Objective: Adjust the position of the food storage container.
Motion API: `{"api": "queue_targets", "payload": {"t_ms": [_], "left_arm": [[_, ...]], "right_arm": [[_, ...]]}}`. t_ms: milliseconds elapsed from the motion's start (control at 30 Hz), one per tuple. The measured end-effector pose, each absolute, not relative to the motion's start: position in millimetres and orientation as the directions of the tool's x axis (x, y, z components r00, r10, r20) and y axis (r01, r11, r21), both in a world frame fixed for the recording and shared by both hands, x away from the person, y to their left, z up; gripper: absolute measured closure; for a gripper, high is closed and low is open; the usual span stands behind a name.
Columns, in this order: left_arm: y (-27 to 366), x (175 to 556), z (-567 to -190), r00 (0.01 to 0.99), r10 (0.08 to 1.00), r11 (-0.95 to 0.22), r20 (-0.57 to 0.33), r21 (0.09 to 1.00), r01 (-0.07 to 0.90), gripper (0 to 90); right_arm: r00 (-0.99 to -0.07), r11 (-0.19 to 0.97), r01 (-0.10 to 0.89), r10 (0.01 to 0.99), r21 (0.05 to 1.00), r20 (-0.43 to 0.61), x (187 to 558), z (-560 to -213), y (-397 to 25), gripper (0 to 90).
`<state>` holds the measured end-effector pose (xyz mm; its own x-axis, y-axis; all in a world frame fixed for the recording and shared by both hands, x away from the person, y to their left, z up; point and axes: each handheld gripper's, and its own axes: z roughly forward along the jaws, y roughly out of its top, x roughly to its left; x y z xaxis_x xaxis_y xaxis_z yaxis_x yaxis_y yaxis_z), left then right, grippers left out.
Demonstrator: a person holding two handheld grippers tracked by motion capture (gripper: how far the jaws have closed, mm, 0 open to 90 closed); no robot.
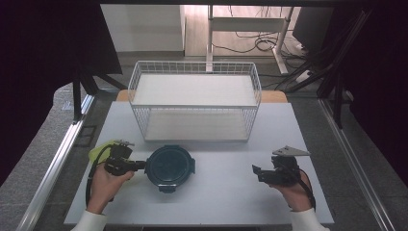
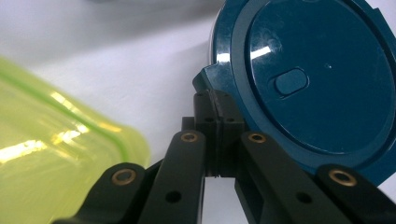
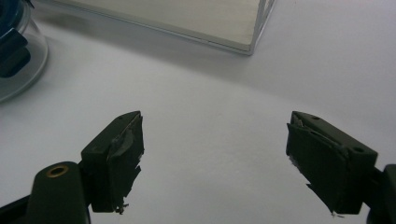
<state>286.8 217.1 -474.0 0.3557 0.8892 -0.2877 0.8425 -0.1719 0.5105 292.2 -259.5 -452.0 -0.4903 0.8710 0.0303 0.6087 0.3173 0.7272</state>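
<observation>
Item: round dark-blue plastic lid (image 1: 170, 167) with side latch tabs, seated on a clear container, lying flat on my pale grey worktop (image 1: 226, 192) a little toward 9 o'clock of centre, in front of the basket. In my left gripper view the lid (image 2: 317, 79) shows a small oval button at its middle.

Left tongs (image 1: 140, 165): at 9 o'clock of the lid, pinched tight on the lid's latch tab there; in their own view my left tongs (image 2: 218, 122) have their pads pressed together with the tab's edge between them.

Translucent yellow-green plastic container (image 1: 102, 150): just beside my left hand (image 1: 103, 185), at 10 o'clock of the lid; it also appears close by (image 2: 56, 144) in the left gripper view.

Right tongs (image 1: 256, 171): well apart from the lid at 3 o'clock, spread wide, gripping nothing; their view (image 3: 215, 163) has bare worktop between the pads.

White wire basket (image 1: 195, 98), two-tiered: at 12 o'clock, behind the lid.
</observation>
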Motion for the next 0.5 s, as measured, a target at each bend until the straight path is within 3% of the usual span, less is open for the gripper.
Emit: {"api": "queue_targets", "payload": {"t_ms": [500], "left_arm": [[195.0, 293.2, -475.5, 0.404, 0.86, -0.197, -0.312, 0.527, 0.827, 90.0]], "right_arm": [[-0.486, 0.311, 0.618, 0.873, 0.722, 0.04, 292.8, -453.2, -259.4, 18.9]]}}
